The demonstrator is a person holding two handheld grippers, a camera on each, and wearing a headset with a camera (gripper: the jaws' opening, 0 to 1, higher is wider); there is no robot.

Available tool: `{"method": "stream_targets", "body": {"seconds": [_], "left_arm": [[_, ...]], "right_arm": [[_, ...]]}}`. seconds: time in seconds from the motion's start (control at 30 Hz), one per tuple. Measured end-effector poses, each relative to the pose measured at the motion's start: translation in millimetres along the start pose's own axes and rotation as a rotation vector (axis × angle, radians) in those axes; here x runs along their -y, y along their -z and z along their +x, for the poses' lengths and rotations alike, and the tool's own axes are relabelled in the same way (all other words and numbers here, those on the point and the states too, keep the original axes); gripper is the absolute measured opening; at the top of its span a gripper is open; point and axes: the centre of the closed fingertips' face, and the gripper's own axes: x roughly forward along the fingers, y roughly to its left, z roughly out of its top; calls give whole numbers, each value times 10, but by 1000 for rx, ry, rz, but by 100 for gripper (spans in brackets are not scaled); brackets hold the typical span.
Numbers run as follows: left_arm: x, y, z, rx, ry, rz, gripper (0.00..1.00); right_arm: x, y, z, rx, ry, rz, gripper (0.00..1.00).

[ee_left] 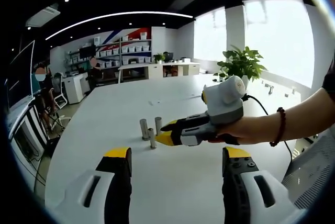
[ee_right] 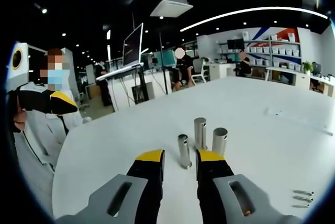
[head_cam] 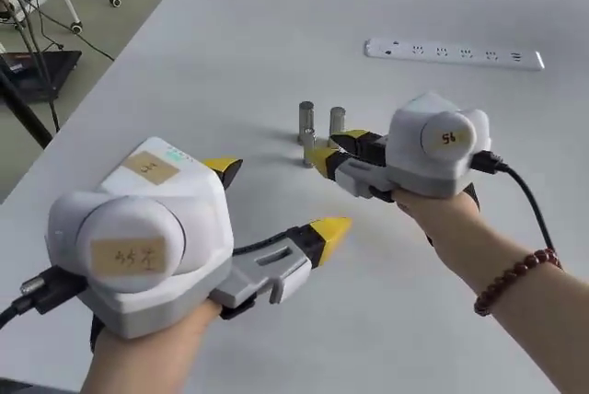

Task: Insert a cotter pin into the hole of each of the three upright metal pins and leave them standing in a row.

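Toward the middle of the white table [head_cam: 230,35], well in from its left edge, three metal pins [head_cam: 337,121] stand upright in a tight cluster. The right gripper [head_cam: 331,149] holds its jaws narrowly apart, tips flanking the nearest pin [ee_right: 183,150] (contact cannot be told). Closer to the near edge, the left gripper [head_cam: 281,196] hovers with jaws spread wide on nothing, and cotter pins [ee_right: 303,197] lie flat on the surface.

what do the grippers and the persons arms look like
The left tongs and right tongs are grey and black with yellow tips. Each sits on a rounded pale grey housing with handwritten tan labels and a black cable at the rear. The right wrist wears a dark red beaded bracelet, and both forearms are bare of sleeves.
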Motion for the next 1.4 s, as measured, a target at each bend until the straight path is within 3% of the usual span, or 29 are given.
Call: {"method": "stream_targets", "body": {"seconds": [0.2,0.77,1.23,1.4], "left_arm": [[-45,10,4,-2,-3,-6,69],[-93,60,-1,-15,-13,-18,68],[-63,89,13,-26,-6,-18,67],[-13,73,19,-27,6,-12,67]], "right_arm": [[45,28,108,18,11,58,17],[48,61,329,22,4,114,9],[75,55,289,-6,-16,63,4],[13,113,172,-56,-68,-53,4]]}}
